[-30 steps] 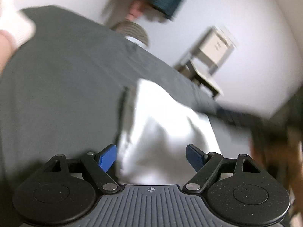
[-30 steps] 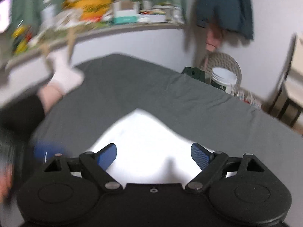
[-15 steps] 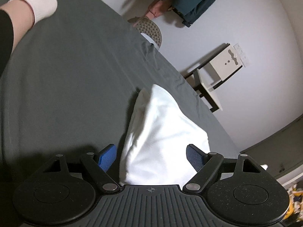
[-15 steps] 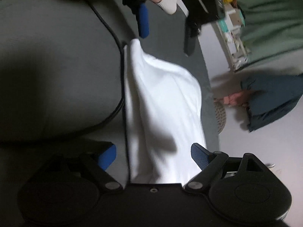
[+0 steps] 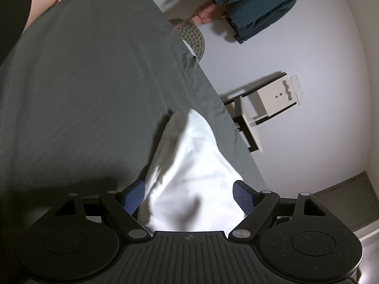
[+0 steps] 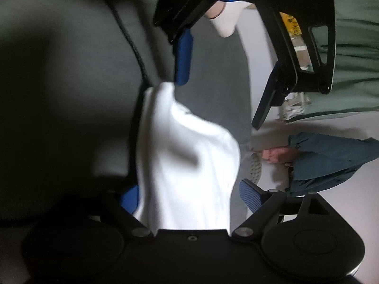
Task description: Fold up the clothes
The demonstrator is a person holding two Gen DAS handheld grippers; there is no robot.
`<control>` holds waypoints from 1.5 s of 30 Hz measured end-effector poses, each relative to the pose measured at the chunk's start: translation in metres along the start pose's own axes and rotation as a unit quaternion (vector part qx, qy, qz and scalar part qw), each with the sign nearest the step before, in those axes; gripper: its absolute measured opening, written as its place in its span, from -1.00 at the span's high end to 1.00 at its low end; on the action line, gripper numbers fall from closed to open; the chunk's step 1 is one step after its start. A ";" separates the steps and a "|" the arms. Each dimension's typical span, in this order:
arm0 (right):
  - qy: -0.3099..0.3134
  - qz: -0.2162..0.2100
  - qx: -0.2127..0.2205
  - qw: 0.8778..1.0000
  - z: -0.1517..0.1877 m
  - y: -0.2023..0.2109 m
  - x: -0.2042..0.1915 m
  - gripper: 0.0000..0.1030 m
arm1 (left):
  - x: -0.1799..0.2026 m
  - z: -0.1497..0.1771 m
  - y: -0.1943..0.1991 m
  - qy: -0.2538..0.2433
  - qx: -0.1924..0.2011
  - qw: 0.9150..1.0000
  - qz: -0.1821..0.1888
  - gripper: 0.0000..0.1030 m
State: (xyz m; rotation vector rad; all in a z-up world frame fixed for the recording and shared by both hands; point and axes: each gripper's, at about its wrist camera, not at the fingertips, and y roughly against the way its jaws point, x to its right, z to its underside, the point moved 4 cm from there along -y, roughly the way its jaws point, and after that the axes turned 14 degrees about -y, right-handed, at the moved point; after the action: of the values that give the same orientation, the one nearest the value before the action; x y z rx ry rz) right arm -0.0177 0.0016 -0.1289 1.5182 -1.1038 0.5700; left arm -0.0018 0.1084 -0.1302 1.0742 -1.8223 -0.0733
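Currently a white garment [image 5: 189, 177] is seen between the spread jaws of both the left gripper [image 5: 189, 196] and right gripper [image 6: 189, 196], unclamped. Fold judged mid-step; regrasping is called for.

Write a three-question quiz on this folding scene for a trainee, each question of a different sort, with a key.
1. True or false: the white garment lies on a grey sheet.
2. Multiple choice: in the right wrist view, what shows at the far end of the white garment?
A. a wooden hanger
B. the left gripper, with its blue fingers apart
C. a laundry basket
3. Fill in: the dark blue jacket hangs on the ____.

Key: 1 true; 2 B; 3 wall.

The right gripper has the cloth between its spread fingers.
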 end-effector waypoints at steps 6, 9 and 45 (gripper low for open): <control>0.000 0.004 0.030 1.000 -0.002 -0.006 -0.002 -0.27 | -0.003 -0.001 -0.006 0.013 0.001 1.000 0.002 -0.59; 0.004 0.010 0.047 0.999 0.002 -0.005 -0.006 0.03 | -0.006 -0.002 -0.007 0.027 0.001 1.000 0.006 -0.59; -0.229 0.029 0.082 0.970 0.022 0.041 0.059 0.50 | 0.018 -0.003 -0.161 0.144 -0.056 0.976 0.152 0.32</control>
State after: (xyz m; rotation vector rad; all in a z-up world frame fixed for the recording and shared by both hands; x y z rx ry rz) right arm -0.0319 -0.0367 -0.0652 1.8221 -1.4848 0.3614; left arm 0.1005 -0.0003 -0.1928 0.6781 -1.6747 0.1549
